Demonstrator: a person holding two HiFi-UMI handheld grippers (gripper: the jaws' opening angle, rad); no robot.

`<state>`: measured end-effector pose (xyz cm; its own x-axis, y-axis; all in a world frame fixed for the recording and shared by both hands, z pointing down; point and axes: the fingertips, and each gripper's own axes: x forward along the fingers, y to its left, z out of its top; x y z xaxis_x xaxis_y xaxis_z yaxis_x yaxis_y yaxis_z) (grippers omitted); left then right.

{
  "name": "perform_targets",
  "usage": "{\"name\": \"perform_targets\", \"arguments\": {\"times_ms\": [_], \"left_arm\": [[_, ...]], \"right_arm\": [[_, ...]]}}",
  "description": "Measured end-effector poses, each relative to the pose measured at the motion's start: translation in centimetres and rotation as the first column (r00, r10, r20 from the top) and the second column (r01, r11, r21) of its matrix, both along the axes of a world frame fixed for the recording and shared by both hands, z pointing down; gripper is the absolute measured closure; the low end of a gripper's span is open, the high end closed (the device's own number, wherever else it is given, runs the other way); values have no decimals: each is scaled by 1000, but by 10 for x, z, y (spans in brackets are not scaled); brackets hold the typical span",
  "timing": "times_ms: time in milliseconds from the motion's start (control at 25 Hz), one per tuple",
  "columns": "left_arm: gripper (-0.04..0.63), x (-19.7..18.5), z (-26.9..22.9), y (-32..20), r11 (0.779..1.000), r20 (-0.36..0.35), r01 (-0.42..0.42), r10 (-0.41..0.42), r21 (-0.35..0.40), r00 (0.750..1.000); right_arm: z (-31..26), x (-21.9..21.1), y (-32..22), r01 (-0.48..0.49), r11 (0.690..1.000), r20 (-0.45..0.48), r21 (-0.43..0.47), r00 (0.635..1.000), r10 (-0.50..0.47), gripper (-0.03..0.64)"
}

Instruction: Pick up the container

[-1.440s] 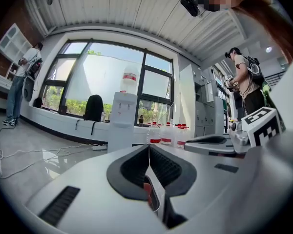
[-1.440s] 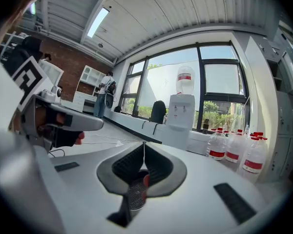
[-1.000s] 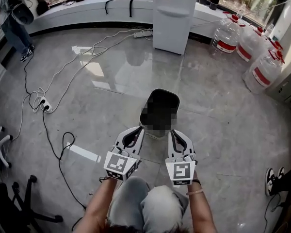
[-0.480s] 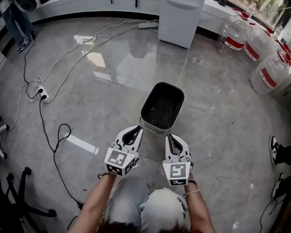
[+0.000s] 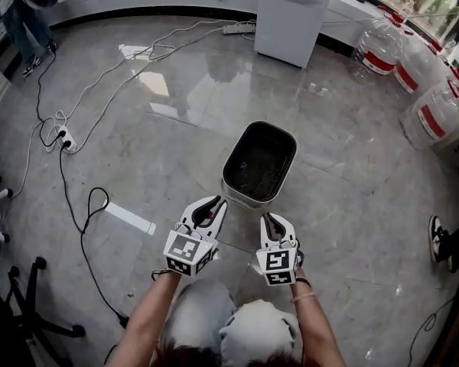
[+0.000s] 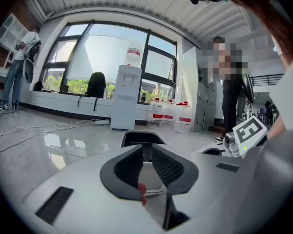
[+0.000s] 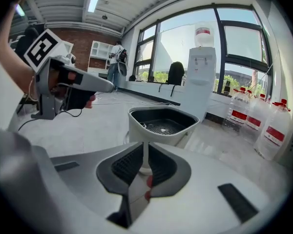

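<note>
The container (image 5: 260, 163) is a grey, rounded-square bin with a dark inside, upright on the glossy floor. My left gripper (image 5: 220, 203) points at its near left corner, just short of the rim. Its jaws are opening to a narrow gap with nothing between them; the left gripper view shows the left gripper (image 6: 147, 147) and, past the gap, the container (image 6: 133, 136). My right gripper (image 5: 266, 219) is shut and empty a little before the near rim. Ahead of the right gripper (image 7: 145, 145) in its own view stands the container (image 7: 161, 126).
A white water dispenser (image 5: 294, 14) stands at the back, with several large water jugs (image 5: 436, 113) at the right. Cables and a power strip (image 5: 65, 140) trail over the left floor beside a white strip (image 5: 130, 219). A person (image 5: 23, 14) stands far left; a shoe (image 5: 437, 235) shows at the right.
The head view has tilted, so the container sits higher and further right in it. Both grippers stay near its front rim, the right one slightly further back.
</note>
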<state>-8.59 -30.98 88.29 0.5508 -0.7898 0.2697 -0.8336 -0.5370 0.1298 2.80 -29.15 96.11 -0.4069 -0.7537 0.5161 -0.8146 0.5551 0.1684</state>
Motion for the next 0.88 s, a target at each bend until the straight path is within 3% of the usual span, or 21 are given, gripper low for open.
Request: {"name": "perform_targets", "arguments": {"times_ms": [160,400,880], "left_arm": [[543,-6,13,0,1000,0,21,-21,-16,1000],[541,-9,29,13,998,6,29,-28,-54,1000],[523,-5,60,9,996,36,6,-3,-84,999]], "right_arm": [[31,1,-6,21,998,-42,-52,999,-23,583],[76,1,-6,28,985,-74,-167,996,-41,513],[120,2,-20,22,957,-52,-290,998,-39,459]]}}
